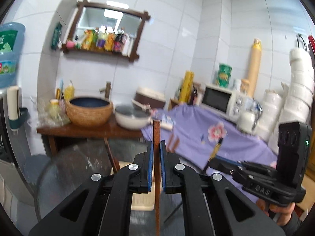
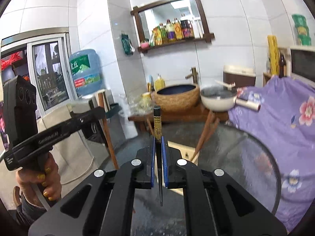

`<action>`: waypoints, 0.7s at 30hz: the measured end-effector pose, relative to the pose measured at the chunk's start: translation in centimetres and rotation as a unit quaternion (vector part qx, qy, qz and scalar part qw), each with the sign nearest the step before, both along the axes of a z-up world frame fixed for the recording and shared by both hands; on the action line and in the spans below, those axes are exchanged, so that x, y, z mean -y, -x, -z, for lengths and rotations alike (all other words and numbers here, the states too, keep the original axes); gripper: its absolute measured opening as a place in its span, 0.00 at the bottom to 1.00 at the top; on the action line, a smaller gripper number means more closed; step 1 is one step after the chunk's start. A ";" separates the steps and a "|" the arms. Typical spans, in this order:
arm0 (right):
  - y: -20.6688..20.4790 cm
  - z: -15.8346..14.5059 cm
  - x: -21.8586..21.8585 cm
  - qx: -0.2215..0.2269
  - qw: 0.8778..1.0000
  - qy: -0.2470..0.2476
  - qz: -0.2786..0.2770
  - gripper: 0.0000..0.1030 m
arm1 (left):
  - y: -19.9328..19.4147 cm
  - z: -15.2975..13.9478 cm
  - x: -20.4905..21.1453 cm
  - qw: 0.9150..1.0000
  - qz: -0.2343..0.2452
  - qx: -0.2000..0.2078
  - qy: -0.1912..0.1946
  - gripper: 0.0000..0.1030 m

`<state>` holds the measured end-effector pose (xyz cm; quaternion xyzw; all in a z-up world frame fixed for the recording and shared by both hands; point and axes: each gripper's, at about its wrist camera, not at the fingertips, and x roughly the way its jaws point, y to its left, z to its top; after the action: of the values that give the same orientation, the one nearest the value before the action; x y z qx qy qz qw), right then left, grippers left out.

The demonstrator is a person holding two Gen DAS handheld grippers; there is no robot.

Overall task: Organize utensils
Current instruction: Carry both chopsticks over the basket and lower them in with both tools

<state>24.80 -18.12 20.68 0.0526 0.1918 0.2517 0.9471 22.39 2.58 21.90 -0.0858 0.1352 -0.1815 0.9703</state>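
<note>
My left gripper (image 1: pixel 157 145) is shut on a brown wooden chopstick (image 1: pixel 157 131), held upright; the stick runs down between the blue pads past the frame's bottom. My right gripper (image 2: pixel 158 140) is shut on a black chopstick with gold markings (image 2: pixel 157 122), its pointed tip toward the camera. The right gripper also shows in the left wrist view (image 1: pixel 216 158) with the black chopstick (image 1: pixel 216 149). The left gripper shows at the left of the right wrist view (image 2: pixel 100 111), holding the brown chopstick (image 2: pixel 107 131). More brown chopsticks (image 2: pixel 206 135) lie on the round glass table (image 2: pixel 246 147).
A wooden stand (image 1: pixel 88 130) carries a woven basin (image 1: pixel 89 110) and a white pan (image 1: pixel 131 118). A purple flowered cloth (image 1: pixel 226 139) covers a counter with a microwave (image 1: pixel 218 100). A water bottle (image 2: pixel 85 70) stands at the left. A beige box (image 2: pixel 183 149) sits under the glass table.
</note>
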 end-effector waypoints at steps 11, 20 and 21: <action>-4.8 -4.6 -1.8 0.062 0.997 0.010 0.054 0.07 | -6.3 -4.3 0.1 0.993 -0.089 0.067 0.029 0.06; -9.0 0.3 -3.0 0.044 0.995 0.018 0.084 0.07 | -10.1 0.4 2.1 0.990 -0.120 0.072 -0.023 0.06; -9.3 0.9 -3.2 0.037 0.996 0.020 0.084 0.07 | -10.4 0.9 2.1 0.991 -0.118 0.066 -0.024 0.06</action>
<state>34.14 -14.95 19.77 0.0404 0.1562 0.1694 0.9722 32.81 0.52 20.97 -0.0654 0.0639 -0.0679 0.9935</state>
